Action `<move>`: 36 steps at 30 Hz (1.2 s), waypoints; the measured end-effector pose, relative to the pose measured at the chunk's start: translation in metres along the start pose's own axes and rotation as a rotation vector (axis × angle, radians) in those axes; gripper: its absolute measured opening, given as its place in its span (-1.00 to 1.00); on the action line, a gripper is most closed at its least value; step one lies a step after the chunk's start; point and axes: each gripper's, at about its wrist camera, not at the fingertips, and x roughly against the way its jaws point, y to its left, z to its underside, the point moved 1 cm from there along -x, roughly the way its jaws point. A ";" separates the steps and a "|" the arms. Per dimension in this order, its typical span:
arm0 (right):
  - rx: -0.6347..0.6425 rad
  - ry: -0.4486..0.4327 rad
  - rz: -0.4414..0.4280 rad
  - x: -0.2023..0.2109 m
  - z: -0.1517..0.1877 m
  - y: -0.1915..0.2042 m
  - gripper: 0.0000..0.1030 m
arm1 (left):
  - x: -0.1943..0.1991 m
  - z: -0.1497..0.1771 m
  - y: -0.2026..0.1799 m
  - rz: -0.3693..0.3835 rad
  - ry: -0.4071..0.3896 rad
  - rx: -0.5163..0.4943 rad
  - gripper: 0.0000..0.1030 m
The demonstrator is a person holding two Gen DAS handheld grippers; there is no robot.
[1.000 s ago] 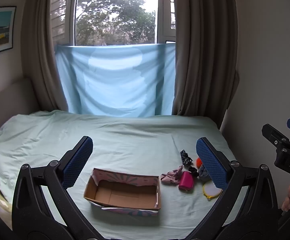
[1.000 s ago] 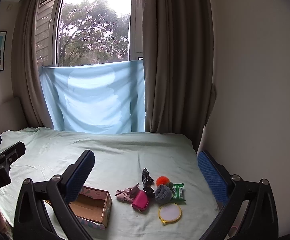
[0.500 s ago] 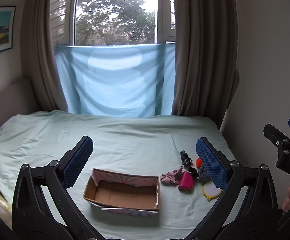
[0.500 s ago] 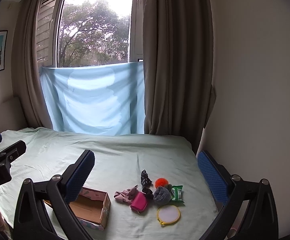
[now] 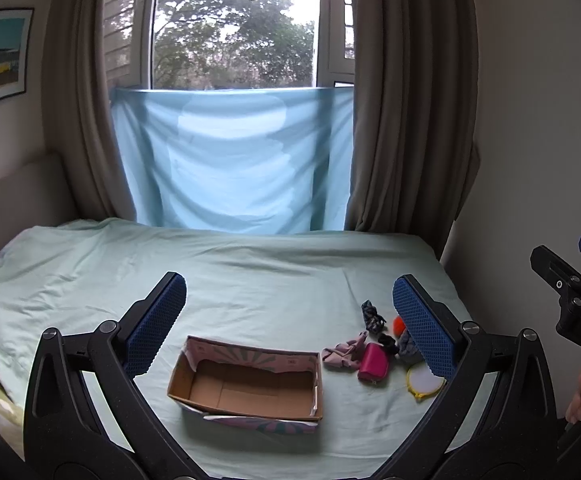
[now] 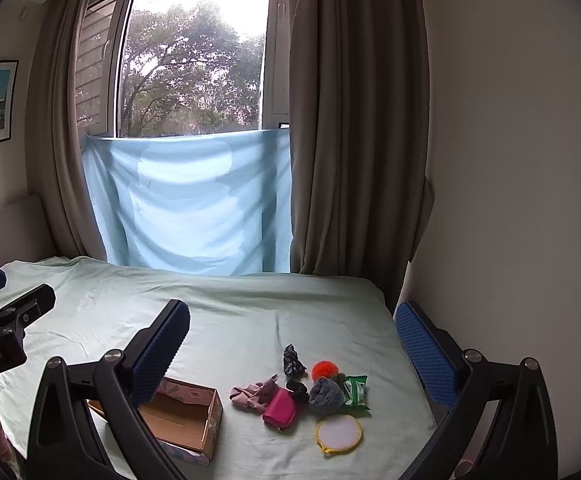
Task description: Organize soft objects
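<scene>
An empty cardboard box [image 5: 246, 384] with a patterned outside sits on the pale green bed; it also shows in the right wrist view [image 6: 182, 416]. Right of it lies a cluster of small items: a pink cloth [image 6: 252, 394], a magenta pouch [image 6: 279, 407], a grey knit ball [image 6: 325, 394], an orange pompom [image 6: 324, 369], a dark scrunchie [image 6: 292, 362], a green packet [image 6: 355, 390] and a round yellow-rimmed pouch [image 6: 338, 433]. My left gripper [image 5: 290, 320] is open and empty above the box. My right gripper [image 6: 292, 344] is open and empty above the cluster.
The bed [image 5: 250, 276] runs back to a window with brown curtains [image 5: 402, 120] and a hanging blue sheet [image 5: 234, 168]. A wall [image 6: 510, 160] borders the bed on the right. A headboard [image 5: 18, 196] stands at the left.
The right wrist view has drifted slightly, so the cluster sits a little lower and more central between its fingers. The left gripper has barely moved. Nothing was grasped.
</scene>
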 end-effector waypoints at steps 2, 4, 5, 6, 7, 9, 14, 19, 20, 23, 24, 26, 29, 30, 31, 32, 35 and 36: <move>-0.002 0.003 0.001 -0.001 0.000 0.001 0.99 | 0.000 0.001 0.001 0.001 0.002 0.001 0.99; -0.003 0.005 0.000 -0.001 0.000 0.002 0.99 | 0.000 0.001 0.002 0.003 0.003 0.003 0.99; -0.003 0.004 0.001 -0.001 -0.001 0.002 0.99 | 0.000 0.001 0.003 0.004 0.004 0.003 0.99; -0.003 0.002 0.003 -0.001 0.000 0.002 0.99 | -0.001 0.001 0.004 0.005 0.005 0.002 0.99; -0.005 0.002 0.005 -0.001 0.000 0.003 0.99 | -0.001 0.000 0.004 0.005 0.009 0.003 0.99; -0.012 0.006 0.006 -0.001 -0.003 0.003 0.99 | -0.003 -0.003 0.007 0.012 0.019 0.006 0.99; -0.029 0.011 0.038 -0.003 -0.005 -0.001 0.99 | -0.016 -0.008 0.009 0.039 0.047 -0.001 0.99; -0.078 0.057 0.089 -0.019 0.006 -0.014 0.99 | -0.042 0.000 -0.002 0.108 0.104 -0.023 0.99; -0.087 0.068 0.101 -0.023 0.009 -0.018 0.99 | -0.049 0.003 -0.006 0.121 0.114 -0.028 0.99; -0.092 0.107 0.131 -0.039 0.021 -0.034 0.99 | -0.070 0.013 -0.024 0.153 0.152 -0.033 0.99; -0.087 0.120 0.135 -0.046 0.026 -0.040 0.99 | -0.077 0.018 -0.032 0.161 0.166 -0.037 0.99; -0.084 0.147 0.134 -0.058 0.034 -0.052 0.99 | -0.089 0.029 -0.047 0.178 0.187 -0.044 0.99; -0.101 0.191 0.113 -0.085 0.048 -0.075 0.99 | -0.109 0.048 -0.075 0.184 0.213 -0.070 0.99; -0.106 0.206 0.106 -0.093 0.053 -0.081 0.99 | -0.117 0.056 -0.084 0.182 0.222 -0.078 0.99; -0.107 0.224 0.099 -0.103 0.059 -0.088 0.99 | -0.124 0.064 -0.091 0.181 0.228 -0.082 0.99; -0.104 0.244 0.091 -0.116 0.067 -0.095 0.99 | -0.134 0.072 -0.100 0.180 0.238 -0.083 0.99; -0.084 0.284 0.059 -0.150 0.090 -0.110 0.99 | -0.169 0.099 -0.123 0.183 0.270 -0.080 0.99; -0.078 0.295 0.049 -0.161 0.098 -0.115 0.99 | -0.181 0.108 -0.130 0.187 0.285 -0.081 0.99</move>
